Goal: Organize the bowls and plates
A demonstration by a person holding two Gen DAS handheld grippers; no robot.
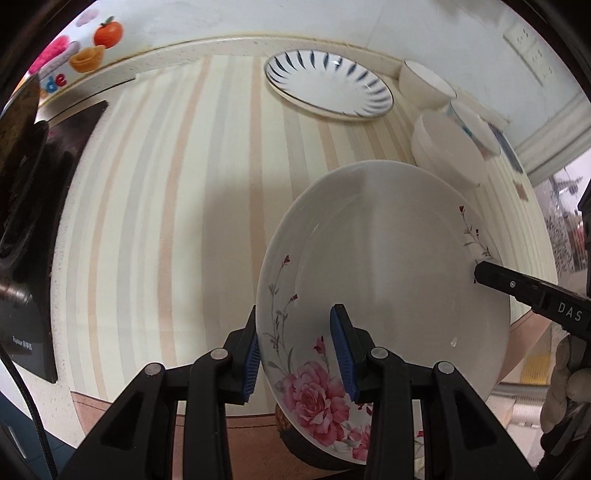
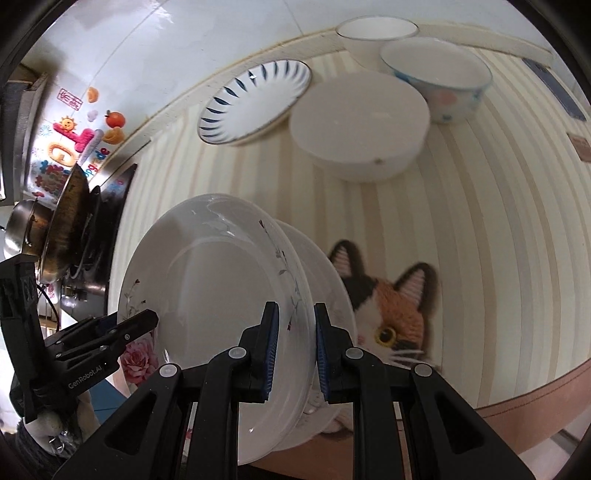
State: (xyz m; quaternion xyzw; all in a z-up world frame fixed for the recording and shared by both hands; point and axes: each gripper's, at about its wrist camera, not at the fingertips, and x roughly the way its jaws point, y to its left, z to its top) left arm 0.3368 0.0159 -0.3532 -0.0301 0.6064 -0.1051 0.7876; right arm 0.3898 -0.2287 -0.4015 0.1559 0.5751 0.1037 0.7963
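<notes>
A white deep plate with pink roses (image 1: pixel 388 266) hangs tilted above the striped cloth, held from two sides. My left gripper (image 1: pixel 297 354) is shut on its near rim, one blue pad inside and one beneath. At the opposite rim, my right gripper (image 2: pixel 295 350) is shut on the same plate (image 2: pixel 221 288). Just under it lies a second white plate (image 2: pixel 332 280). A blue-striped plate (image 1: pixel 328 86) sits at the back by the wall. Beside it stand a white bowl (image 2: pixel 376 35), a patterned bowl (image 2: pixel 439 81) and a wide white dish (image 2: pixel 360 125).
A cat-face mat (image 2: pixel 399 306) lies on the cloth beneath the plates. A dark wok on a stove (image 2: pixel 70 229) stands at the left end. The counter's brown front edge (image 2: pixel 498 391) runs close below. Bare striped cloth (image 1: pixel 166 221) stretches between the stove and the plates.
</notes>
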